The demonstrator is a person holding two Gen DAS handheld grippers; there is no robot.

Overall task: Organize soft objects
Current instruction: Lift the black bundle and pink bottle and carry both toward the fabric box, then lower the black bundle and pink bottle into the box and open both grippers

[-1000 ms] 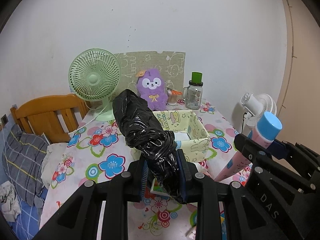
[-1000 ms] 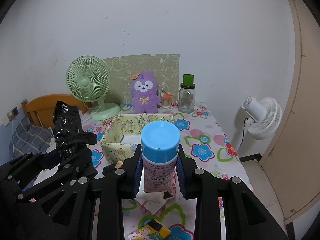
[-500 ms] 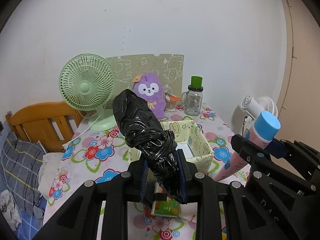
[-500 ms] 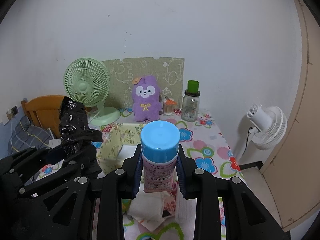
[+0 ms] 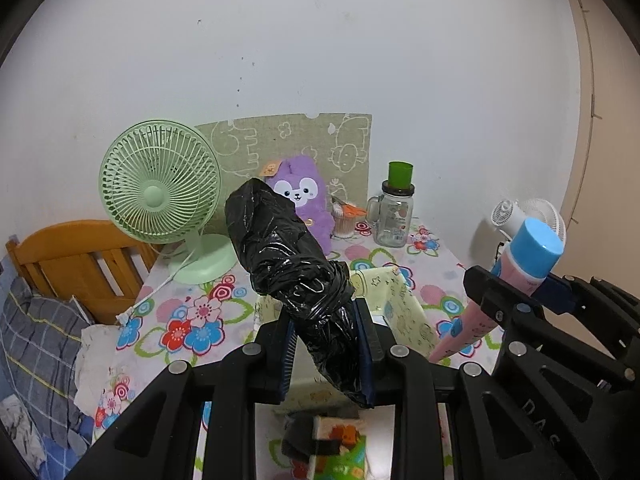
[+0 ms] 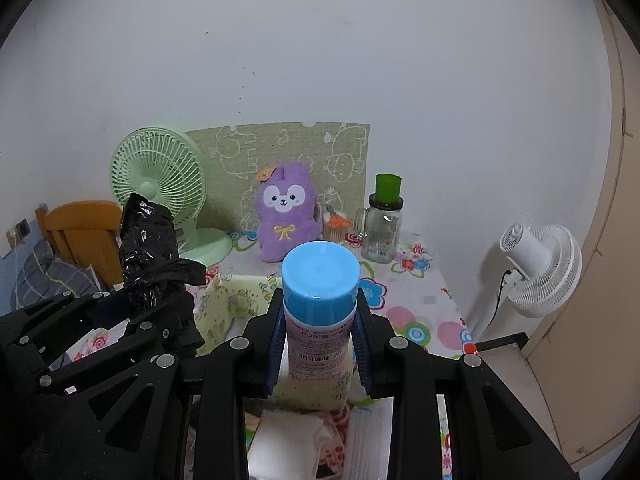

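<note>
My left gripper (image 5: pixel 326 346) is shut on a crumpled roll of black plastic bags (image 5: pixel 288 264) and holds it above the table; the roll also shows in the right wrist view (image 6: pixel 150 252). My right gripper (image 6: pixel 318 344) is shut on a pink tube with a blue cap (image 6: pixel 318 300), also seen in the left wrist view (image 5: pixel 528 256). A yellow fabric box (image 5: pixel 404 308) stands on the table just beyond both grippers (image 6: pixel 236 300). A purple plush toy (image 6: pixel 284 212) sits upright at the back of the table.
The table has a flowered cloth (image 5: pixel 188 320). A green fan (image 5: pixel 160 192), a glass jar with a green lid (image 6: pixel 382 224) and a patterned board (image 6: pixel 280 148) stand at the back. Tissues and small packets (image 6: pixel 288 436) lie below the grippers. A white fan (image 6: pixel 536 264) stands on the floor at right.
Both grippers have drawn back and risen a little with their objects still held. The box and plush toy now sit further away in both views.
</note>
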